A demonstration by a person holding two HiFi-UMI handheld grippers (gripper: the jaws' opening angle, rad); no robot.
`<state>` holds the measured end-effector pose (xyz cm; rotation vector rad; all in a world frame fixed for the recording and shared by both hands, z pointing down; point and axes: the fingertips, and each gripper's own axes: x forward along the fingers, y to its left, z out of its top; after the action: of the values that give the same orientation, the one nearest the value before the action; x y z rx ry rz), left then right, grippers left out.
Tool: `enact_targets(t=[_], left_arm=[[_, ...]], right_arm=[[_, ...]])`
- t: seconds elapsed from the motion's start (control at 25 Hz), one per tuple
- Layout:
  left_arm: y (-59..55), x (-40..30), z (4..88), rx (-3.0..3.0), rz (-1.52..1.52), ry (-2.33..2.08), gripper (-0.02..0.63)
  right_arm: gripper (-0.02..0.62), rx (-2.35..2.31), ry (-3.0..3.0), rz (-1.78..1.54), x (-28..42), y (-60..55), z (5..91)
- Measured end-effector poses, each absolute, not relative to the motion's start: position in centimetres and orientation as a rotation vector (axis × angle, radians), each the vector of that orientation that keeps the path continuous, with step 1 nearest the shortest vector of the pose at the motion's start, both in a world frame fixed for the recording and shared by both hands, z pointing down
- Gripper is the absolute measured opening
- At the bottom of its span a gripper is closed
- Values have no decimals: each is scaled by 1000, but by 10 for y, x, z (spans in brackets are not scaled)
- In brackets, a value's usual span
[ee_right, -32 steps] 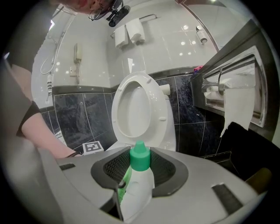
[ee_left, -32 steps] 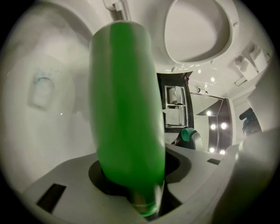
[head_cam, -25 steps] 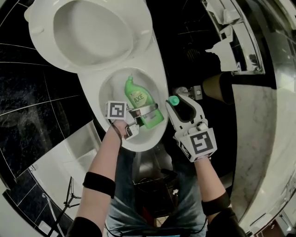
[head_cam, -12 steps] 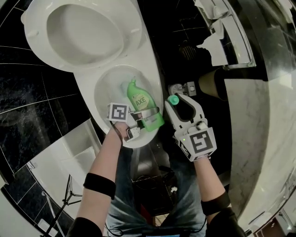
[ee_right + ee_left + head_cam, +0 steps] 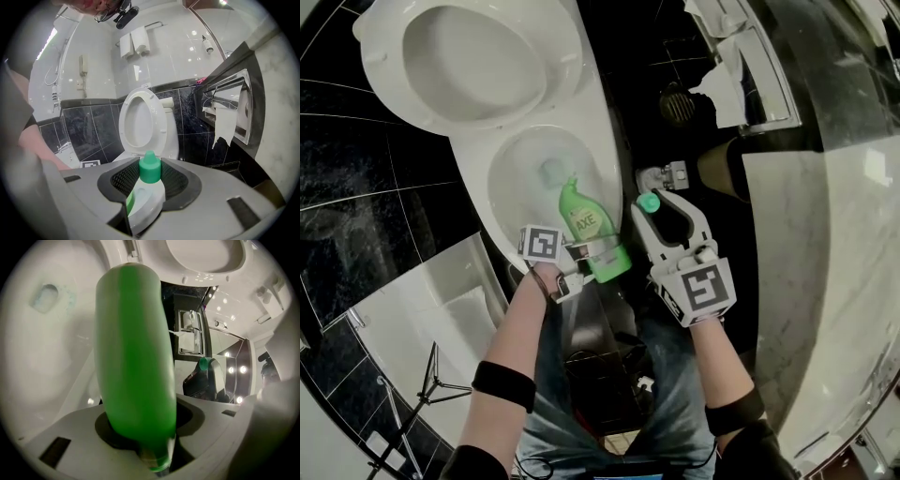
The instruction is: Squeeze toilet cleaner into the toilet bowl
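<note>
A green toilet cleaner bottle [image 5: 590, 229] hangs over the near right rim of the white toilet bowl [image 5: 511, 178], its neck pointing into the bowl. My left gripper [image 5: 602, 249] is shut on the bottle's body. In the left gripper view the bottle [image 5: 133, 362] fills the middle, clamped low in my left gripper [image 5: 152, 432], with the bowl [image 5: 42, 348] behind it. My right gripper [image 5: 661, 208] stays to the right of the toilet, shut on the green and white cap [image 5: 649, 202]. The right gripper view shows that cap [image 5: 149, 172] pinched in my right gripper [image 5: 150, 183].
The seat and lid [image 5: 473, 61] are raised against the back. A toilet paper holder [image 5: 741, 70] with torn paper hangs on the right wall, and a floor drain [image 5: 678, 105] lies beside the toilet. Black tiles surround the base. The person's legs stand below.
My left gripper has drawn the bottle back from the middle of the bowl to its near right rim, uncovering the water at the bottom. The right gripper has barely shifted.
</note>
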<state>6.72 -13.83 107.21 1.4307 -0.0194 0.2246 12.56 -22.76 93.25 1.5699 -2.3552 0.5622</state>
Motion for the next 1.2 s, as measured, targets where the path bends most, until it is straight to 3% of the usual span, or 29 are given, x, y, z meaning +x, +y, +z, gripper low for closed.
enact_targets(t=[0.6, 1.2], left_arm=[[-43, 72, 1067, 1350, 240, -61, 192], [-4, 34, 1055, 1289, 73, -157, 192]], right_arm=[[155, 1518, -2381, 589, 128, -200, 920], [155, 1365, -2446, 599, 76, -197, 917]])
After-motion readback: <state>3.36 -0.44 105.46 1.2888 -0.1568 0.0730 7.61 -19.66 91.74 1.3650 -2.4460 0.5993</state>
